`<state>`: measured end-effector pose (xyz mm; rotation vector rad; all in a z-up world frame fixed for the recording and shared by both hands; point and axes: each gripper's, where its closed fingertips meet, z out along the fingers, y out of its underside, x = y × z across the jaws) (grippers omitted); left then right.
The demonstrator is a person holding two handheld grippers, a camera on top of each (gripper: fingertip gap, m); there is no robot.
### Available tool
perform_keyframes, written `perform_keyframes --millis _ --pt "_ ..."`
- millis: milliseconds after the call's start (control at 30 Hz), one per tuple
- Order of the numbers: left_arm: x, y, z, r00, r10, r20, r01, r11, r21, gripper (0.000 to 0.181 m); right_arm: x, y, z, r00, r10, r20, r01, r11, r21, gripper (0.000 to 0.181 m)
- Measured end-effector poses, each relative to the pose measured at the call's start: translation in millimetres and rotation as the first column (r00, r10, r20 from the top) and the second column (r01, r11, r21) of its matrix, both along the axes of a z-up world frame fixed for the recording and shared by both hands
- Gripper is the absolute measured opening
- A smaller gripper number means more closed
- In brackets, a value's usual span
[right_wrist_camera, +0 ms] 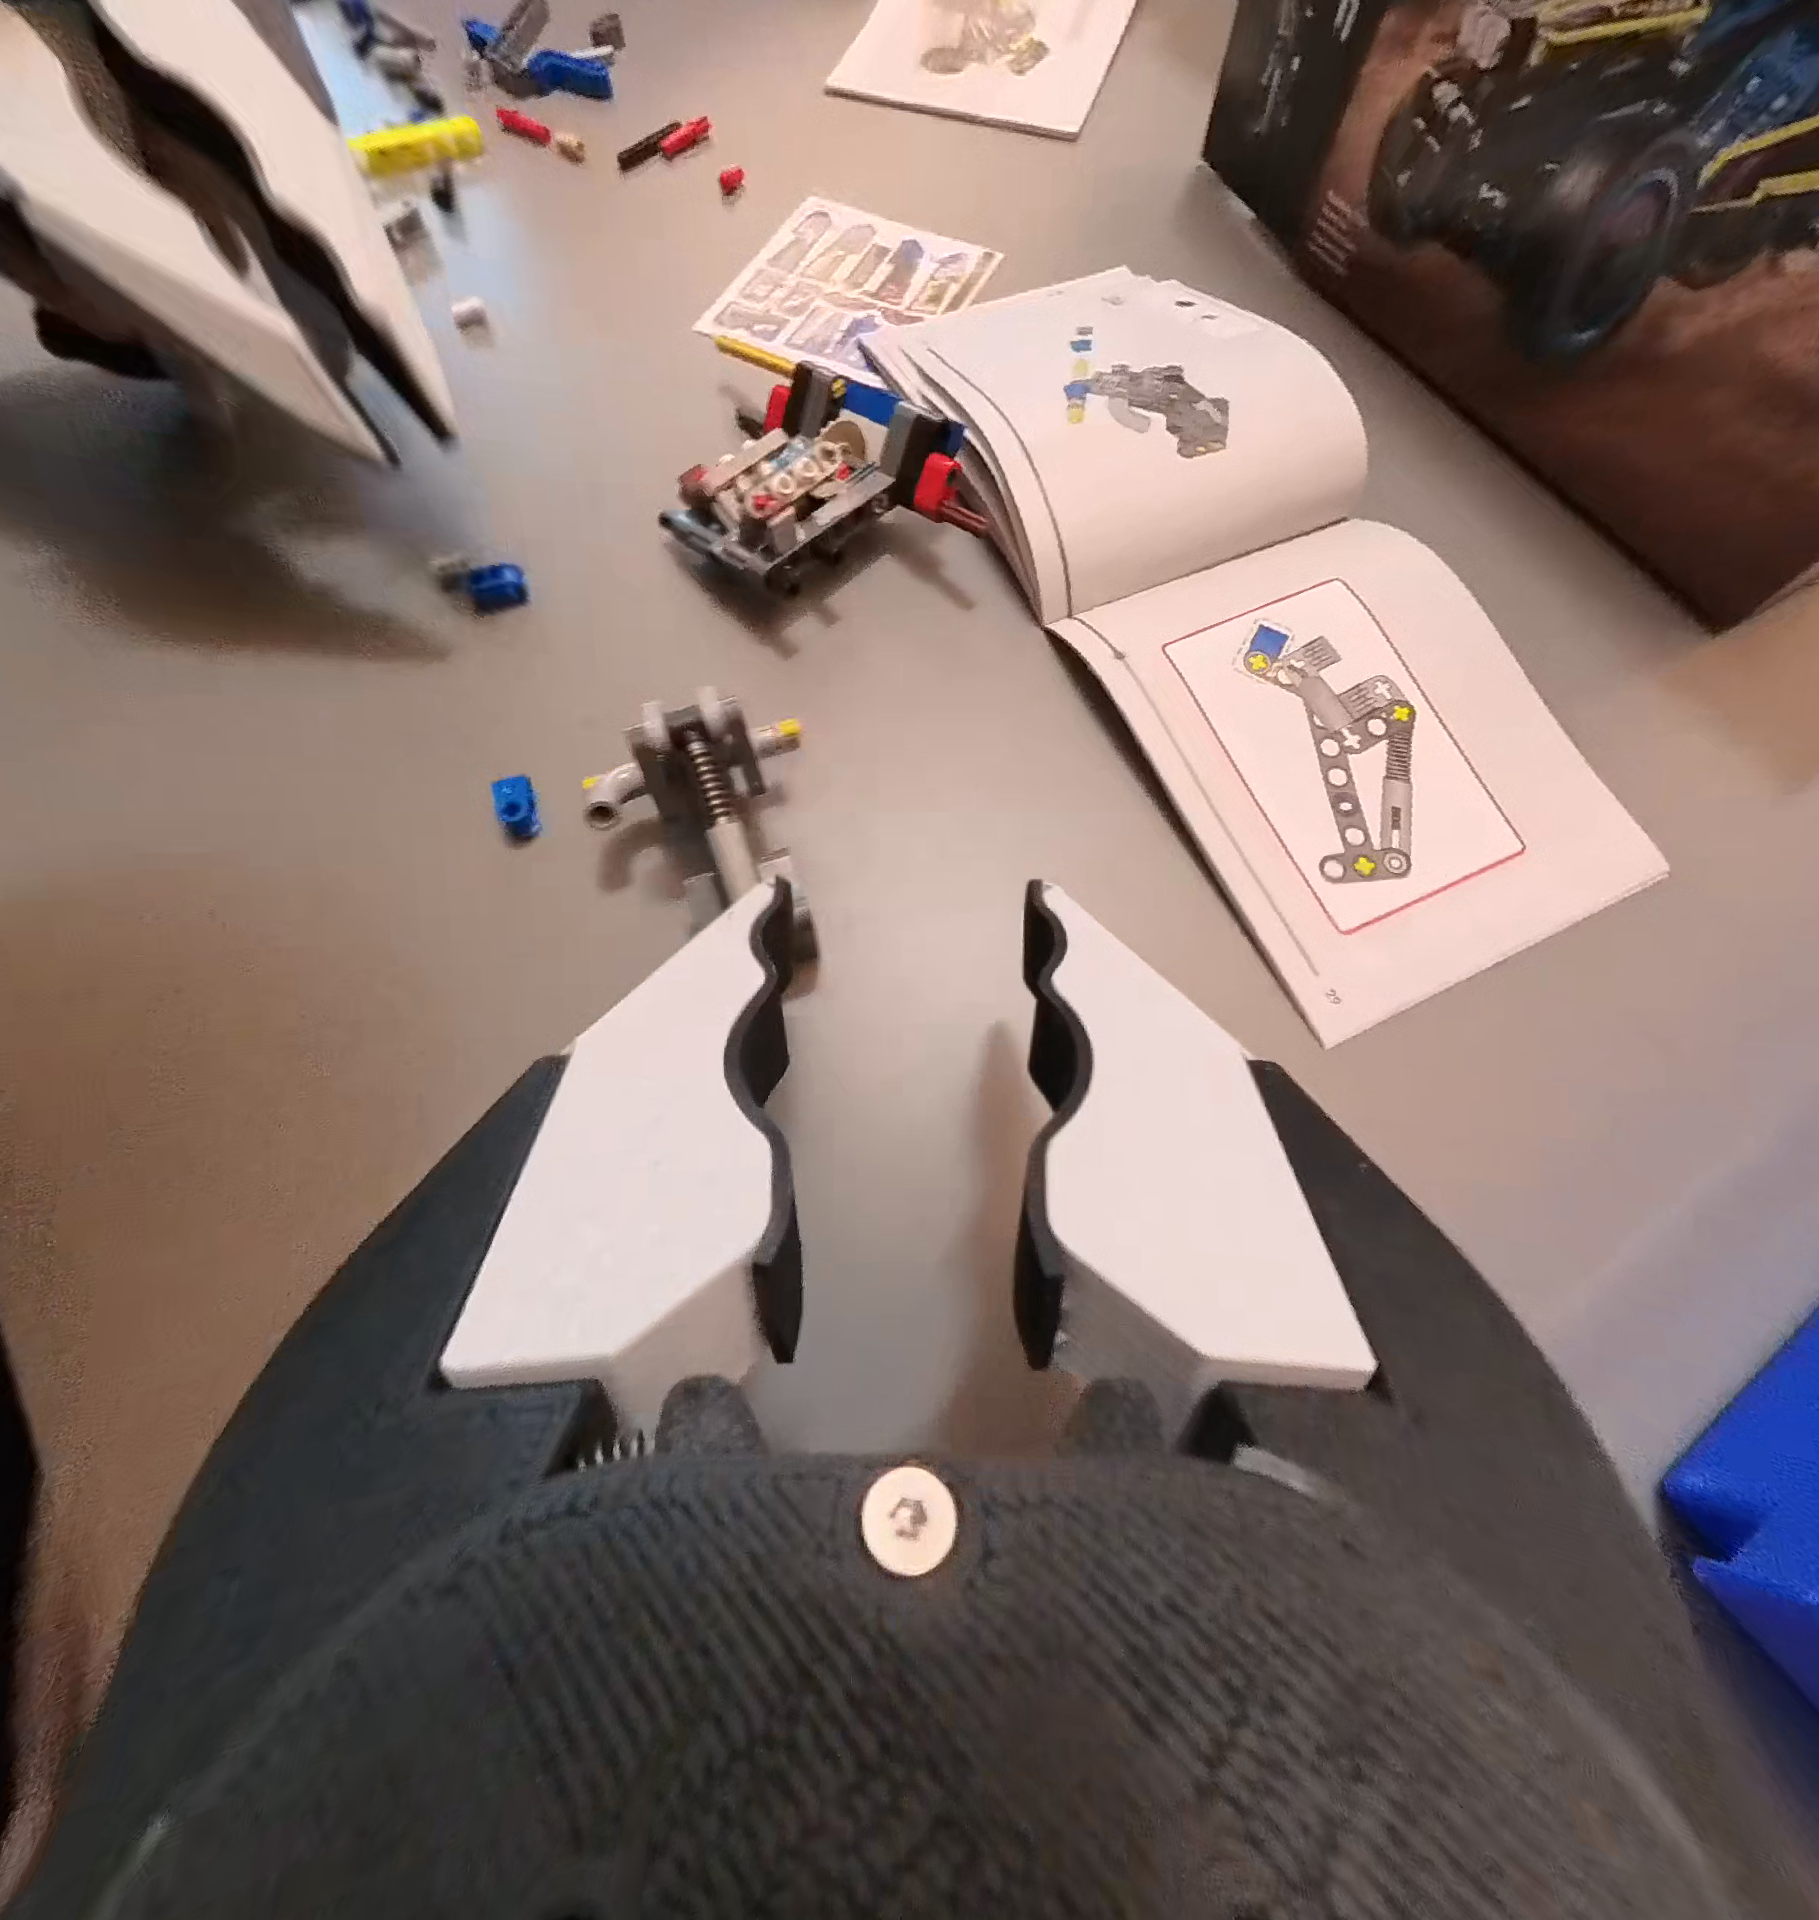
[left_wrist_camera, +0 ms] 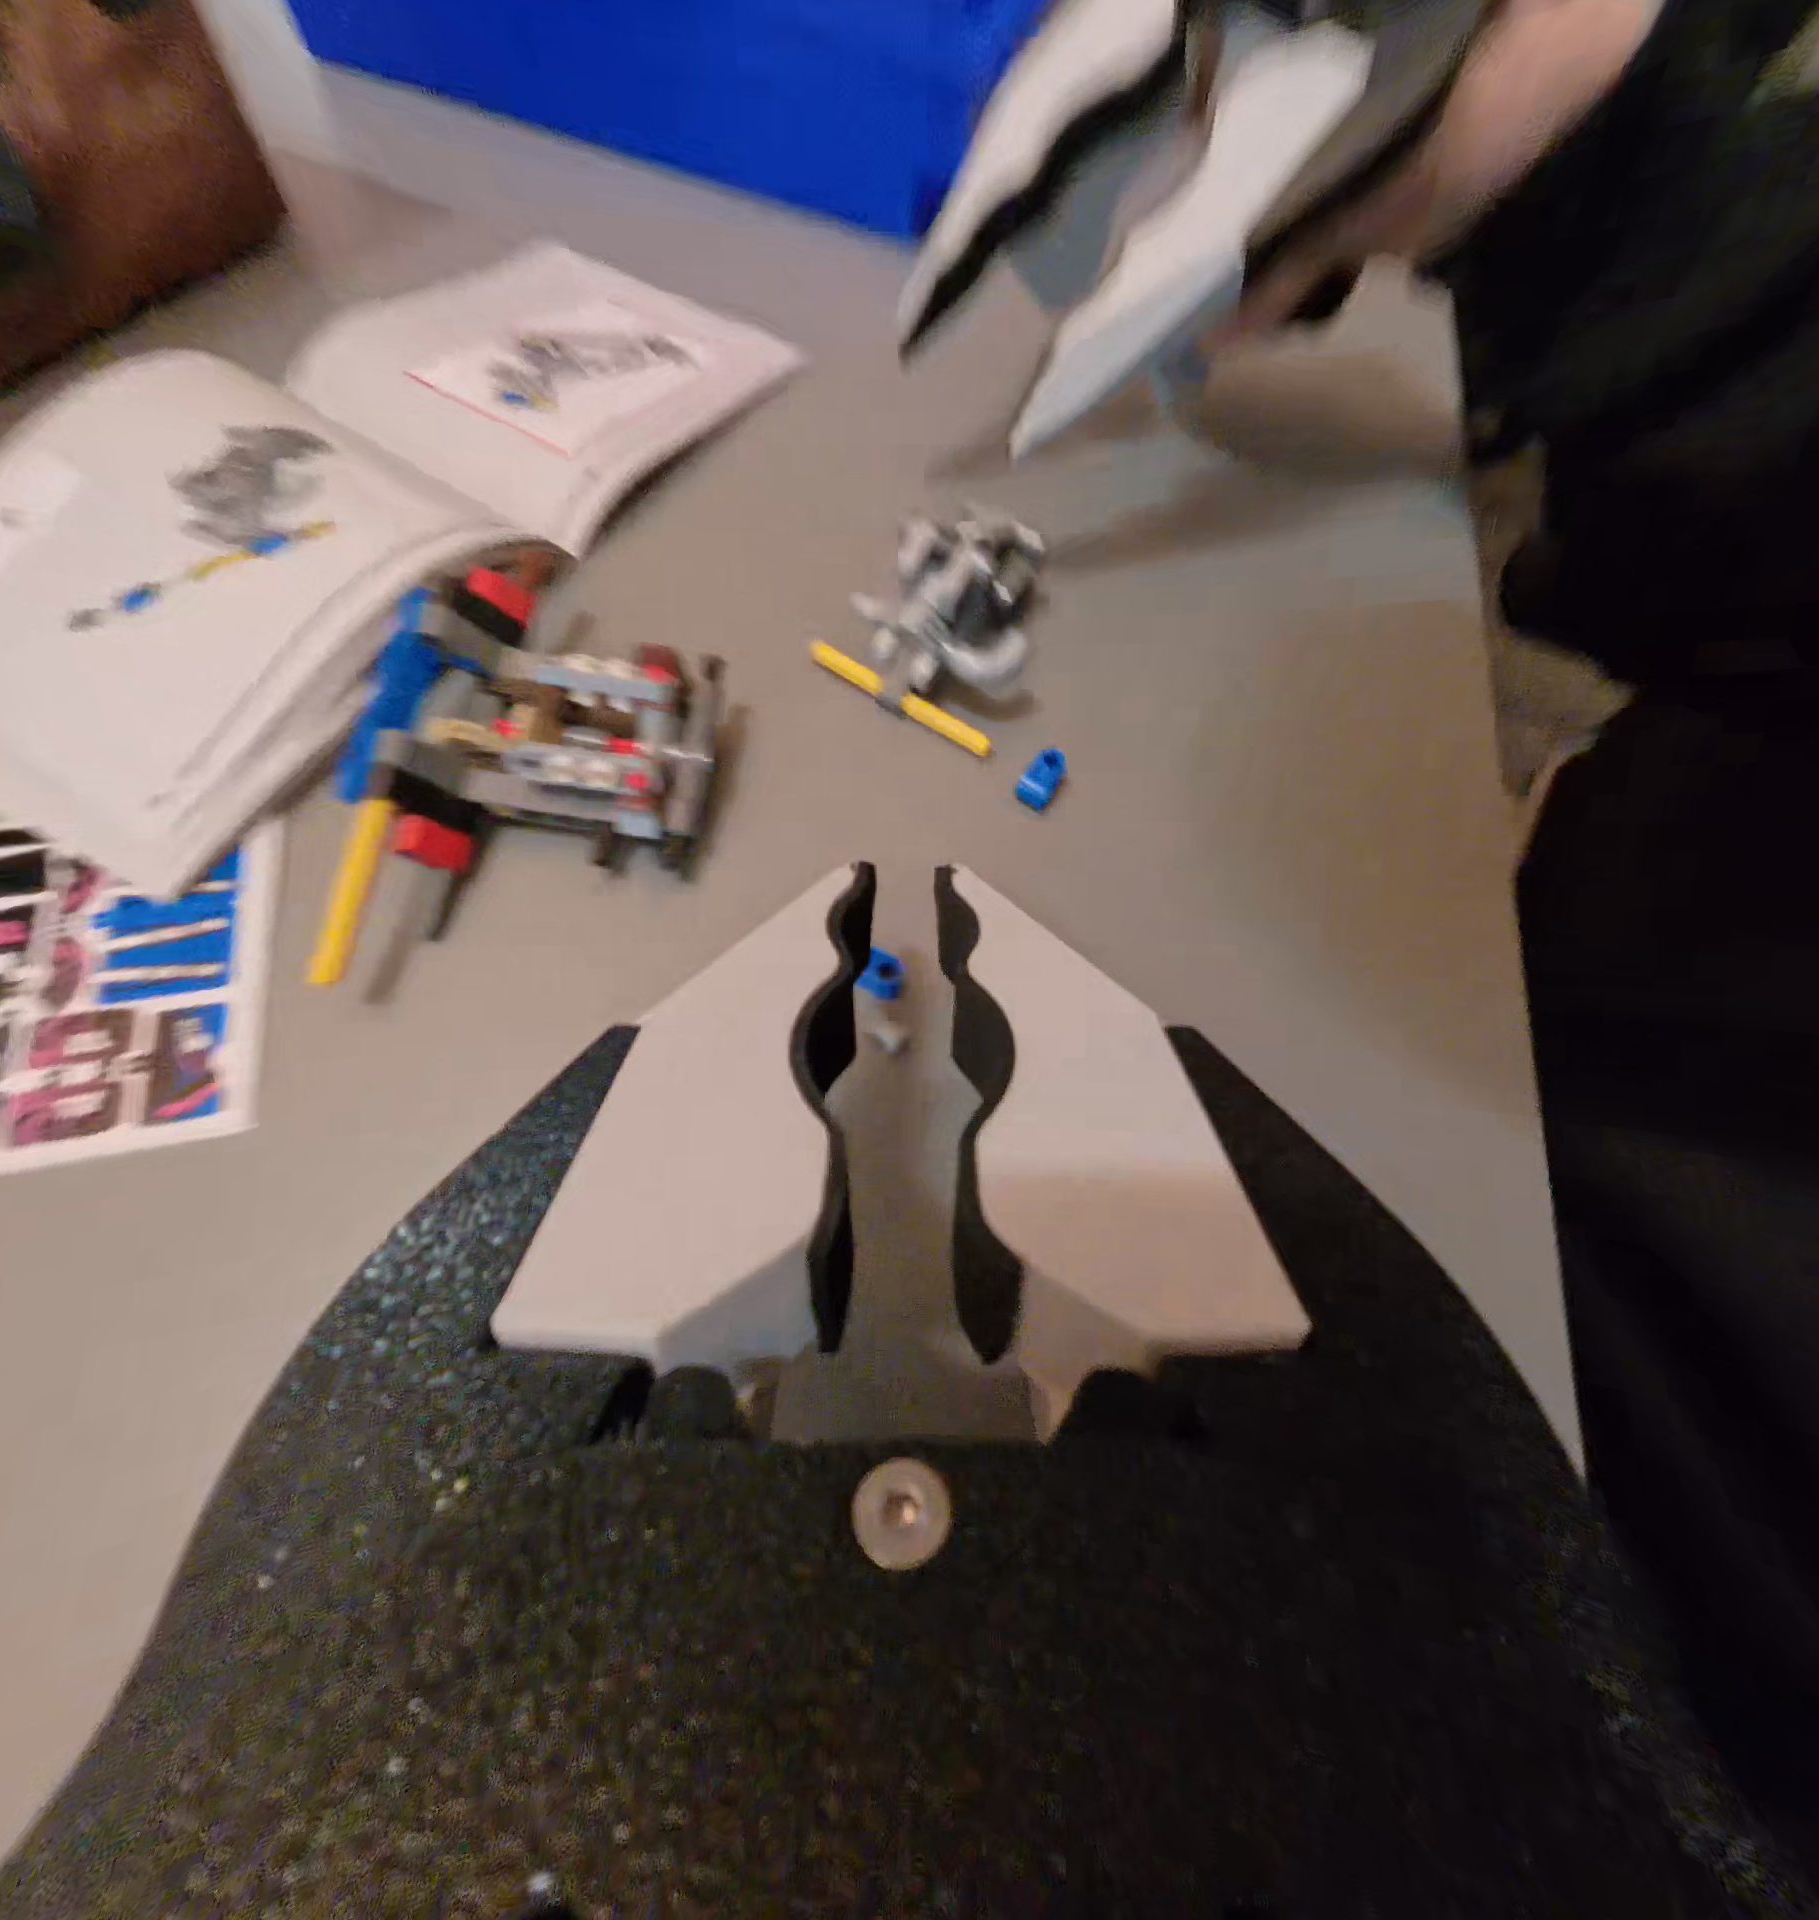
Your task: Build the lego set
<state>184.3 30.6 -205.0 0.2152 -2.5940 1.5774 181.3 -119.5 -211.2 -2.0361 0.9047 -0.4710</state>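
My left gripper (left_wrist_camera: 900, 873) hovers low over the grey table with its jaws a narrow gap apart and nothing between them. Through the gap I see a small blue piece (left_wrist_camera: 879, 974) and a grey pin (left_wrist_camera: 889, 1034) lying on the table. My right gripper (right_wrist_camera: 907, 894) is open wide and empty. Its left fingertip is just at the near end of a grey spring sub-assembly (right_wrist_camera: 697, 779), which also shows in the left wrist view (left_wrist_camera: 962, 613) with a yellow axle (left_wrist_camera: 900, 696). A second blue piece (right_wrist_camera: 515, 805) lies left of it. The partly built chassis (right_wrist_camera: 801, 488) sits farther back.
An open instruction booklet (right_wrist_camera: 1196, 582) lies to the right, partly over the chassis, with a sticker sheet (right_wrist_camera: 848, 275) behind. The set's box (right_wrist_camera: 1559, 260) stands at the back right. Loose parts (right_wrist_camera: 531, 104) are scattered at the far left. A blue bin (right_wrist_camera: 1778, 1455) is at the near right. My hands' fingertips stand some 15 centimeters from each other. The grey pin (left_wrist_camera: 889, 1034) is closer to my left gripper, around 4 centimeters from its tips; the right tips are 15 centimeters off. Look for it in the right wrist view (right_wrist_camera: 447, 564) too.
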Motion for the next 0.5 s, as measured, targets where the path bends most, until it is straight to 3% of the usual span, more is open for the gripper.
perform_keyframes --millis 33,167,233,367,500 --pt "13.2 5.8 11.7 0.999 0.039 -0.016 -0.04 0.997 -0.07 0.01 4.0 -2.6 -2.1 1.0 -0.012 0.002 0.012 1.0 0.015 0.04" --pt "78.4 32.2 46.0 0.957 0.289 0.001 -0.276 0.915 -0.293 0.023 26.3 -15.0 -6.2 0.993 -0.107 0.043 0.106 0.994 0.035 0.029" --pt "92.2 40.1 50.5 0.944 0.331 0.01 -0.309 0.891 -0.332 0.028 34.0 -20.8 -14.5 0.99 -0.136 0.046 0.136 0.991 0.002 0.029" --pt "82.3 35.9 43.2 0.973 0.227 0.03 -0.206 0.926 -0.316 0.03 36.5 -29.1 -34.7 0.99 -0.134 -0.032 0.13 0.986 -0.104 0.031" --pt "58.7 28.7 38.2 0.994 0.092 0.062 -0.07 0.954 -0.292 0.032 35.6 -25.0 -35.9 0.989 -0.106 -0.1 0.102 0.994 -0.036 0.025"
